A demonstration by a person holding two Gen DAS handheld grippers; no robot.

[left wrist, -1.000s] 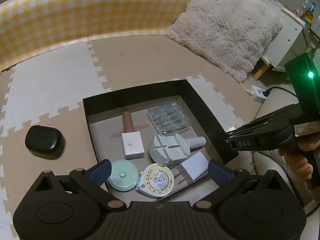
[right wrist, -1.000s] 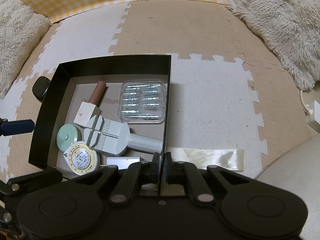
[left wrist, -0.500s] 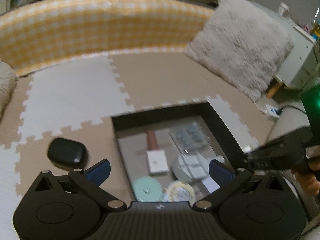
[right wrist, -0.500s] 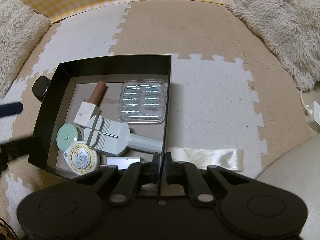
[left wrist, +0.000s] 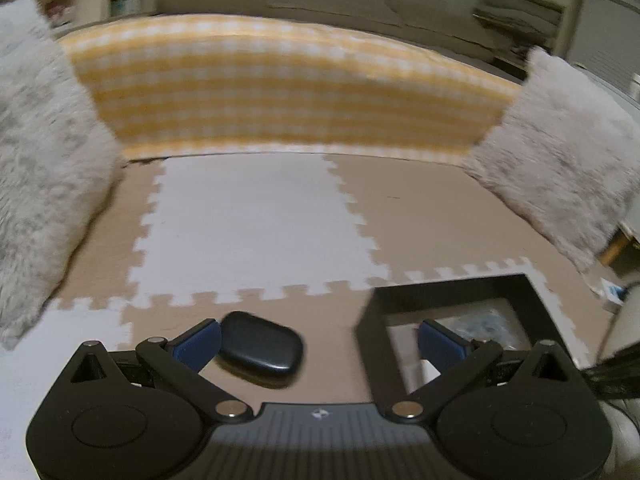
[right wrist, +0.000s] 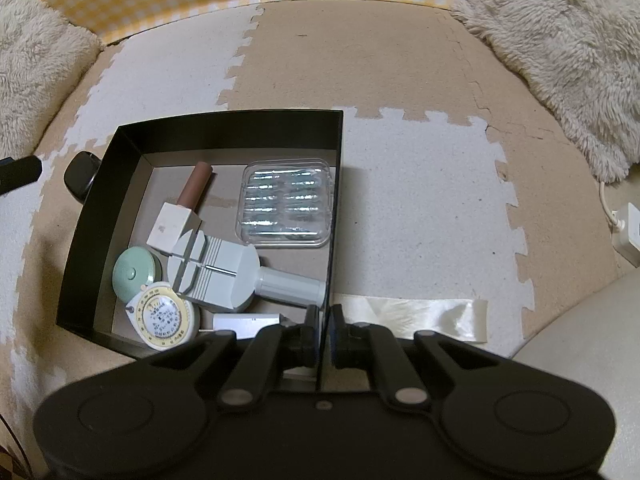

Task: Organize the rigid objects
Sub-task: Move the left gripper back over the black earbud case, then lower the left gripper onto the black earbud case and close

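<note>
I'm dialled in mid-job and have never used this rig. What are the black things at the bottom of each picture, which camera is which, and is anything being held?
Those are two hand-held two-finger grippers; each picture comes from a camera riding on one of them. The left gripper is open, empty, above the foam puzzle-mat floor, with the glossy black rounded case lying between its blue pads. The right gripper is shut on the near right wall of the black open box. In the box: a clear plastic case, grey watch tool, mint round tape measure, yellow-dialled disc.
</note>
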